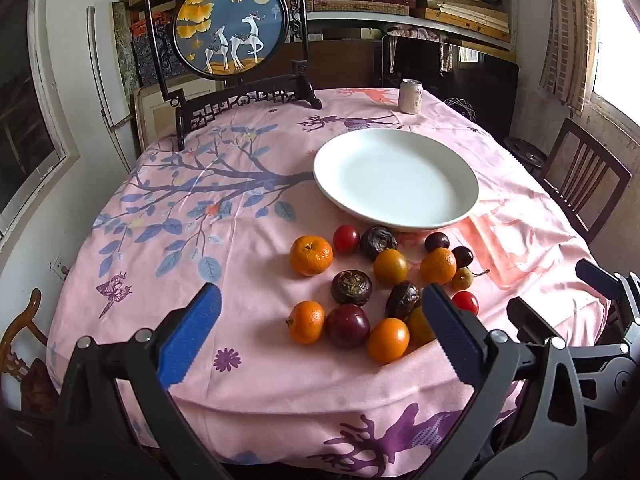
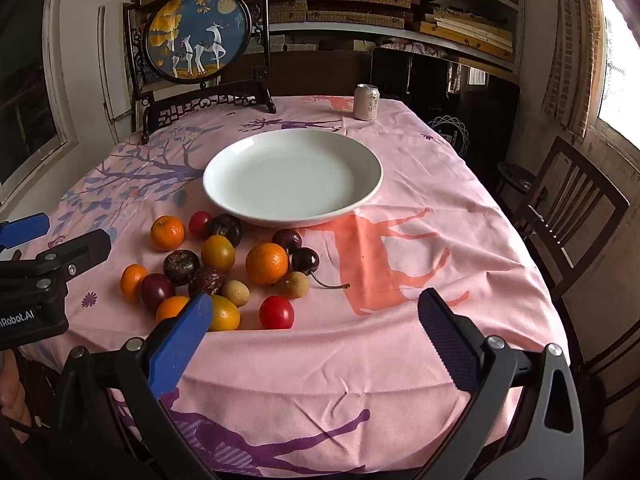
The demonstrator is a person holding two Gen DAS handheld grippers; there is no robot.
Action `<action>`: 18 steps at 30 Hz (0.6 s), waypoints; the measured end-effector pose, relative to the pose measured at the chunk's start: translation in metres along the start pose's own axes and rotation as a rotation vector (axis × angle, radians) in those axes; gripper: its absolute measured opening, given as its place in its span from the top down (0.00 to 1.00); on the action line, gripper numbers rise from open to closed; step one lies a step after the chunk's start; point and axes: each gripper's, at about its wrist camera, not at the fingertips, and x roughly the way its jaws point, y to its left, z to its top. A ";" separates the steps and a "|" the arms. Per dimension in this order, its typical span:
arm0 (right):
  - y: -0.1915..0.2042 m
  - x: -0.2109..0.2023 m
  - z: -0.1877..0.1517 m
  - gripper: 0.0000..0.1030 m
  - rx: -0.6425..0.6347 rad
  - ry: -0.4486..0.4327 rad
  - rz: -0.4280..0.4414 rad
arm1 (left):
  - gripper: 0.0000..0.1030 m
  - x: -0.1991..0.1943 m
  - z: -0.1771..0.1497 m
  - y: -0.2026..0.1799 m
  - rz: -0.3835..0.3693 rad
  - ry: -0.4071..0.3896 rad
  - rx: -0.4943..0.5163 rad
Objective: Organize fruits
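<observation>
Fruits (image 2: pixel 224 264) lie in a loose cluster on the pink cloth-covered table (image 2: pixel 400 340), just in front of a wide white ceramic plate (image 2: pixel 292 204) that holds nothing. The cluster mixes round orange mandarins (image 1: pixel 311 255), wrinkled dark purple passion fruits (image 1: pixel 351 288), smooth yellow-orange plum-like fruits (image 1: pixel 390 266), small glossy red tomatoes (image 2: pixel 277 312), dark red cherries (image 2: pixel 305 261), one with a long stem, and pale tan longans (image 2: pixel 236 293). Several touch one another; none sits on the plate.

From the left wrist view, the left claw (image 1: pixel 320 316) hangs released above the near edge of the cluster, its blue-padded fingers (image 1: pixel 188 336) spread wide with several fruits showing between them, none gripped. From the right wrist view, the right claw (image 2: pixel 316 332) is likewise released, its fingers (image 2: pixel 180 348) wide apart over bare cloth to the right of the fruits, with the red tomato nearest it.

At the far end of the table stand a pale drink can (image 2: pixel 367 102) and a round framed deer picture (image 1: pixel 231 26) on a dark carved stand. A dark wooden chair (image 2: pixel 572 216) sits beside the table on the right.
</observation>
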 end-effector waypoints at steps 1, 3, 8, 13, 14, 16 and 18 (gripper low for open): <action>0.000 0.000 0.000 0.01 -0.001 0.000 0.000 | 0.02 0.000 0.000 0.000 0.002 0.000 0.001; 0.000 0.000 0.000 0.01 -0.001 -0.001 -0.001 | 0.02 0.000 0.000 0.001 0.000 0.001 0.001; 0.001 -0.002 0.000 0.01 -0.003 -0.006 -0.004 | 0.02 0.000 0.000 0.000 0.000 0.001 0.004; 0.001 -0.002 0.000 0.01 -0.003 -0.007 -0.004 | 0.02 0.000 0.000 -0.001 0.002 0.004 0.006; 0.000 -0.002 0.000 0.01 -0.003 -0.007 -0.004 | 0.02 0.000 0.000 -0.001 0.002 0.005 0.006; 0.001 -0.002 0.000 0.01 -0.003 -0.007 -0.004 | 0.02 -0.001 -0.002 0.001 0.001 0.002 0.007; 0.001 -0.002 0.000 0.01 -0.003 -0.007 -0.004 | 0.02 -0.001 -0.002 0.001 0.002 0.002 0.008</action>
